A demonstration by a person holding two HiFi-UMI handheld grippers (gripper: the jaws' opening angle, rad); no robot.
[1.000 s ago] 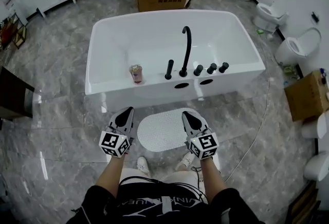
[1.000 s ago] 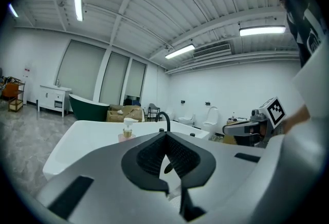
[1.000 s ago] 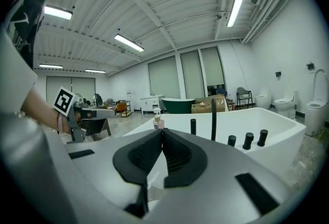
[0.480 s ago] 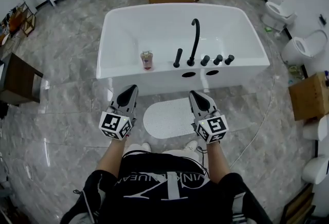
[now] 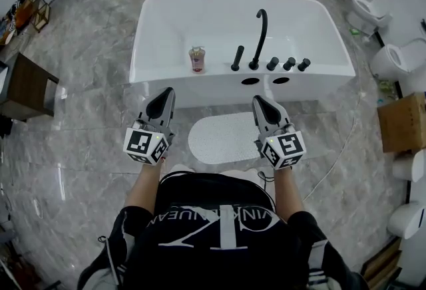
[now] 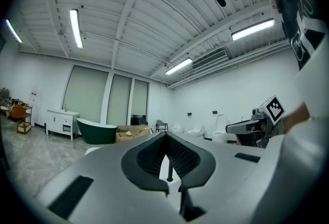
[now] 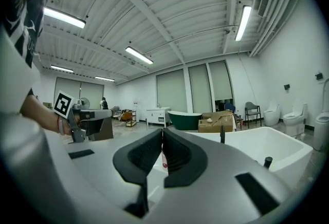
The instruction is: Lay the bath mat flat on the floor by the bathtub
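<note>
Seemingly we are finishing: the bath mat (image 5: pixel 223 138) is lying flat between our left gripper (image 5: pixel 166 94) and right gripper (image 5: pixel 259 102), near the bathtub (image 5: pixel 200 88) ahead; both jaw pairs are sitting closed, empty.

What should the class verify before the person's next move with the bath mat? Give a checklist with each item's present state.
1. White oval bath mat lies flat on the grey marble floor: ok, no fold or curled edge shows.
2. Mat sits by the white bathtub, on the side with the taps: ok.
3. Left gripper free of the mat: ok, jaws together with nothing between them, held up above the floor.
4. Right gripper free of the mat: ok, jaws together and empty, also held up.
5. Mat's underside grips the floor: cannot tell; it is hidden.
</note>
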